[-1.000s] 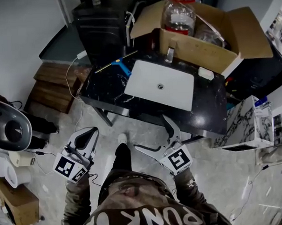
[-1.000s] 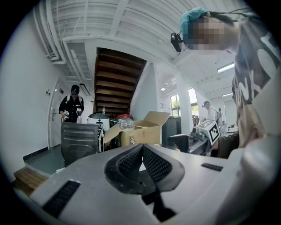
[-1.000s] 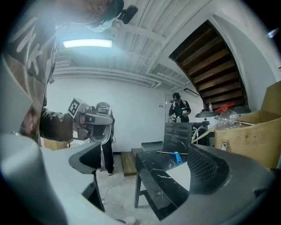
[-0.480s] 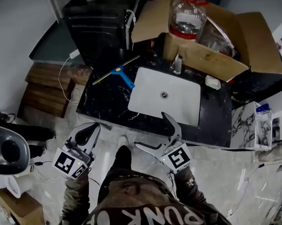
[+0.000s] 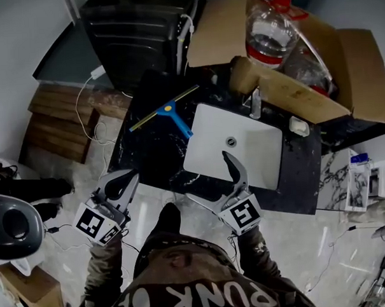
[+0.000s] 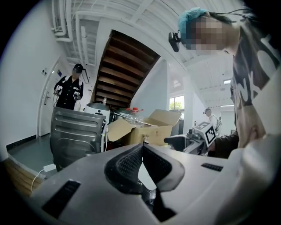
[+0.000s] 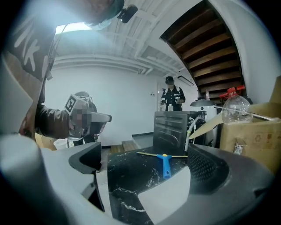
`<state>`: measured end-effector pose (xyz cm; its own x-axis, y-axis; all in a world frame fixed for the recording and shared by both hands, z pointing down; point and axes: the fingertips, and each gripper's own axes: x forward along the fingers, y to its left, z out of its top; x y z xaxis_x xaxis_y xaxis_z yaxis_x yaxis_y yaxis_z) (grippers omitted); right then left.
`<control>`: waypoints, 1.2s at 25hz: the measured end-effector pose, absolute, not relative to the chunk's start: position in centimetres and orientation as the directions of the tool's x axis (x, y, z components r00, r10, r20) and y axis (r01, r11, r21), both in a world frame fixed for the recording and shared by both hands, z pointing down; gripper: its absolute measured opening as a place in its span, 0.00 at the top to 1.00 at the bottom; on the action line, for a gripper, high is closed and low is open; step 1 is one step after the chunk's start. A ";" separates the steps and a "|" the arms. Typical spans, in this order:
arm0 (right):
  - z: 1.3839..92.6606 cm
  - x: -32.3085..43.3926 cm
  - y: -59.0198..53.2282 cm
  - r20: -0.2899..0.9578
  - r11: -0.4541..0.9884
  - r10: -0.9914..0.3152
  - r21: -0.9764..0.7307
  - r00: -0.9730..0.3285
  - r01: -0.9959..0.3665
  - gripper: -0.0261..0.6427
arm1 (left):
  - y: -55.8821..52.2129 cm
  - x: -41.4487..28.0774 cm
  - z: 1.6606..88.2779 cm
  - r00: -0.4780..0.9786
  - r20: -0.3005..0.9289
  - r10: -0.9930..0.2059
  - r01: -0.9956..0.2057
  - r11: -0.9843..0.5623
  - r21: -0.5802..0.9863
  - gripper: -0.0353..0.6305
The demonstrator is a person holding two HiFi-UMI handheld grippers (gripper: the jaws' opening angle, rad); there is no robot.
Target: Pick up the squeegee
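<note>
The squeegee [image 5: 170,113], with a blue handle and a long yellowish blade, lies on the far left part of the black marble counter [image 5: 148,151], left of the white sink [image 5: 244,163]. In the right gripper view the squeegee [image 7: 165,161] shows flat on the counter between the jaws, well ahead of them. My right gripper [image 5: 207,176] is open and empty at the counter's near edge, by the sink's front. Nothing is in my left gripper [image 5: 125,180], which is shut and hangs off the counter's near left corner. In its own view the left gripper [image 6: 141,149] has its pads pressed together.
An open cardboard box [image 5: 285,91] with clear plastic jugs [image 5: 269,32] stands behind the sink by the faucet [image 5: 255,104]. A dark metal cabinet [image 5: 133,34] stands behind the counter, wooden steps [image 5: 57,127] and a cable lie left. A person [image 7: 172,96] stands far off.
The counter and squeegee have drawn nearer in the head view. My right gripper's far finger now reaches over the sink's front edge. Both jaw states are unchanged.
</note>
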<state>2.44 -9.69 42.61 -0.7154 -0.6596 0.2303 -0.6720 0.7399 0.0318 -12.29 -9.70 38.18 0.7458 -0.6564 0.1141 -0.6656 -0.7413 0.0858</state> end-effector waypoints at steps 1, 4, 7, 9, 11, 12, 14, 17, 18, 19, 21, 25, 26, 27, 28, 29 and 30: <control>42.7 2.1 -10.6 0.234 0.738 -0.661 0.029 -0.713 -0.675 0.07 | -10.5 -12.5 38.4 0.749 0.116 -0.653 -0.662 -0.744 0.090 0.94; 42.8 1.1 -13.2 0.237 0.733 -0.663 0.014 -0.710 -0.680 0.07 | -12.7 -13.1 39.1 0.757 0.125 -0.641 -0.653 -0.752 0.096 0.94; 43.1 0.1 -15.5 0.240 0.733 -0.664 0.018 -0.709 -0.680 0.07 | -14.6 -13.7 39.9 0.767 0.129 -0.629 -0.642 -0.759 0.108 0.94; 43.7 -0.6 -16.9 0.254 0.733 -0.662 0.021 -0.705 -0.680 0.07 | -15.8 -14.2 40.4 0.773 0.128 -0.621 -0.634 -0.764 0.120 0.94; 44.3 -1.1 -18.2 0.272 0.734 -0.658 0.021 -0.702 -0.679 0.07 | -17.1 -14.5 41.0 0.781 0.130 -0.611 -0.625 -0.770 0.133 0.94; 44.5 -1.3 -18.8 0.279 0.734 -0.656 0.020 -0.701 -0.679 0.07 | -17.8 -14.5 41.3 0.784 0.132 -0.606 -0.620 -0.772 0.139 0.94; 44.9 -1.6 -20.1 0.288 0.730 -0.657 0.014 -0.697 -0.683 0.07 | -19.0 -14.6 41.7 0.790 0.138 -0.597 -0.612 -0.777 0.147 0.94; 45.5 -1.9 -21.9 0.297 0.723 -0.661 0.008 -0.689 -0.690 0.07 | -21.0 -14.7 42.3 0.799 0.142 -0.585 -0.601 -0.784 0.155 0.94; 45.7 -2.0 -22.5 0.302 0.720 -0.662 0.003 -0.686 -0.694 0.07 | -21.6 -14.7 42.4 0.801 0.143 -0.582 -0.599 -0.785 0.157 0.94; 46.1 -2.0 -23.1 0.310 0.717 -0.663 -0.003 -0.682 -0.698 0.07 | -22.2 -14.7 42.5 0.802 0.143 -0.579 -0.596 -0.787 0.159 0.94; 46.8 -2.2 -24.3 0.328 0.712 -0.661 -0.012 -0.675 -0.702 0.07 | -23.4 -14.8 42.8 0.805 0.146 -0.575 -0.593 -0.789 0.163 0.94; 48.5 -2.7 -26.4 0.355 0.711 -0.654 -0.014 -0.668 -0.704 0.07 | -25.4 -15.2 43.5 0.809 0.153 -0.568 -0.588 -0.791 0.172 0.94; 48.9 -2.8 -26.9 0.362 0.709 -0.653 -0.015 -0.665 -0.705 0.07 | -25.9 -15.2 43.6 0.809 0.154 -0.567 -0.587 -0.791 0.174 0.94; 49.4 -2.9 -27.3 0.370 0.707 -0.652 -0.018 -0.662 -0.707 0.07 | -26.3 -15.3 43.8 0.810 0.154 -0.566 -0.586 -0.791 0.177 0.94; 49.9 -2.9 -27.8 0.378 0.705 -0.651 -0.021 -0.659 -0.709 0.07 | -26.6 -15.3 43.9 0.811 0.154 -0.564 -0.584 -0.792 0.179 0.94; 50.4 -3.0 -28.2 0.387 0.703 -0.649 -0.026 -0.656 -0.711 0.07 | -26.9 -15.2 43.9 0.813 0.154 -0.562 -0.582 -0.793 0.180 0.94; 50.9 -3.0 -28.6 0.395 0.701 -0.646 -0.030 -0.653 -0.712 0.07 | -27.2 -15.1 44.0 0.815 0.154 -0.559 -0.580 -0.794 0.181 0.94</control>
